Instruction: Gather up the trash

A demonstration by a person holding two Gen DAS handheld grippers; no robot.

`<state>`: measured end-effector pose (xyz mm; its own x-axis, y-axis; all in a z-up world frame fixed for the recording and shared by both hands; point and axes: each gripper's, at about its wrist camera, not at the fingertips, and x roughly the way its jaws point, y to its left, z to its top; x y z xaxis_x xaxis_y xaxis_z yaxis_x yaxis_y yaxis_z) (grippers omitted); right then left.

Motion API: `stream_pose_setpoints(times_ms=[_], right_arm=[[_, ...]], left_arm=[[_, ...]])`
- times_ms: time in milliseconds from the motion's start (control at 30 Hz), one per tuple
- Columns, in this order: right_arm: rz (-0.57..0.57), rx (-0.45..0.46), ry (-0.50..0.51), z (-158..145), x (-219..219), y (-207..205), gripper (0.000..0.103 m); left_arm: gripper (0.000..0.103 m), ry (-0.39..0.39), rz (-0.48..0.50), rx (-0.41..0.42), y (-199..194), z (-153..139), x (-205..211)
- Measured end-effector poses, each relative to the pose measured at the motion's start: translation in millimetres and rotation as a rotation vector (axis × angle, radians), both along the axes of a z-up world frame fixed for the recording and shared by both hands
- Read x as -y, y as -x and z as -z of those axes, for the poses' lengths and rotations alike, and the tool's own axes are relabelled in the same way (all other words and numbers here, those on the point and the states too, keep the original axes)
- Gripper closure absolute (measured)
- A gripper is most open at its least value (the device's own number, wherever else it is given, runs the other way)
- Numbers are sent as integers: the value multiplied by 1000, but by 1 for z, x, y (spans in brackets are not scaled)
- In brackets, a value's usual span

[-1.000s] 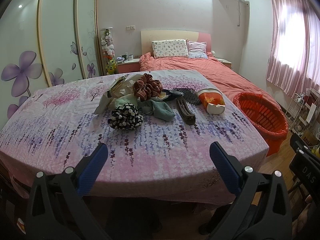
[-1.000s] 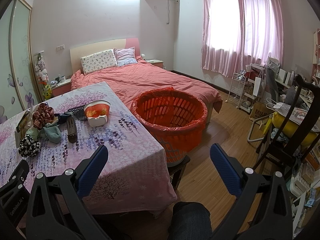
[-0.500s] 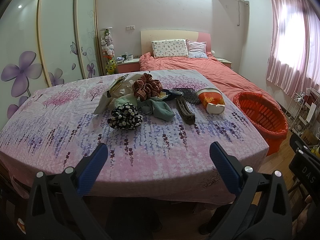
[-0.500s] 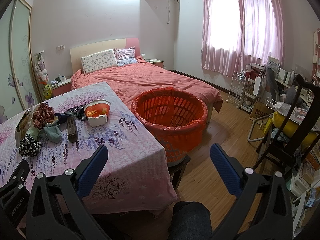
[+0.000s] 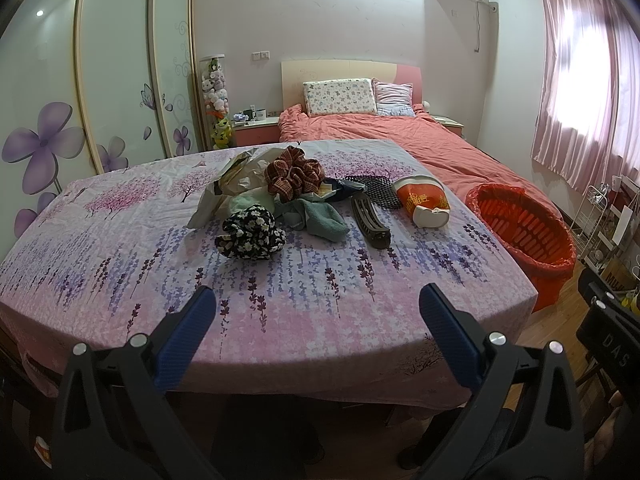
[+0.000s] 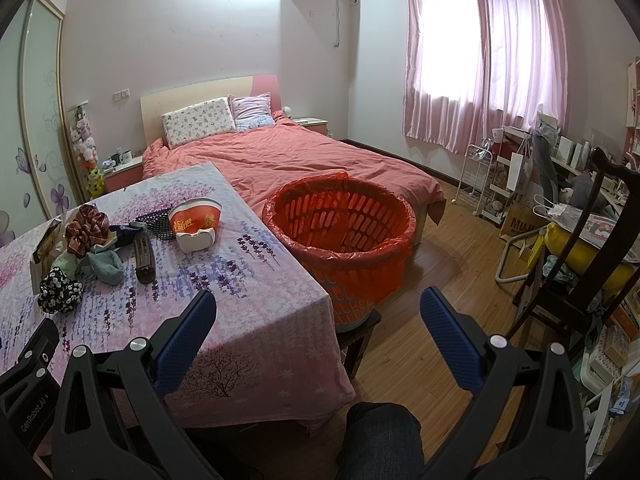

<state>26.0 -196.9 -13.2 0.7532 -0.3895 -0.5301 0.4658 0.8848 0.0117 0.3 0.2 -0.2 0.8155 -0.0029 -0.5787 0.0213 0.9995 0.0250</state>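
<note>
A pile of items lies on the floral tablecloth (image 5: pixel 304 304): a torn red and white paper cup (image 5: pixel 423 204) (image 6: pixel 195 225), a dark brown plastic strip (image 5: pixel 370 226) (image 6: pixel 144 258), a black mesh mat (image 5: pixel 374 191), crumpled paper packaging (image 5: pixel 230 184), a plaid scrunchie (image 5: pixel 294 174), a black floral scrunchie (image 5: pixel 250 237) and a teal cloth (image 5: pixel 320 220). An orange basket (image 5: pixel 522 236) (image 6: pixel 340 228) lined with a red bag stands right of the table. My left gripper (image 5: pixel 316 312) is open and empty over the table's near edge. My right gripper (image 6: pixel 318 312) is open and empty, near the table corner and basket.
A bed with a coral cover (image 6: pixel 304 156) stands behind the table and basket. A wardrobe with flower doors (image 5: pixel 80 92) is at the left. A dark chair (image 6: pixel 592 248), white racks (image 6: pixel 480 176) and clutter line the right side over the wooden floor (image 6: pixel 420 340).
</note>
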Motion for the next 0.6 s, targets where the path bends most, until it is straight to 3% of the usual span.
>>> stream_pose_setpoints(times_ms=[600], right_arm=[[-1,-1,0,0,0,0,2]], left_arm=[[4,0,0,-1,0,0,0]])
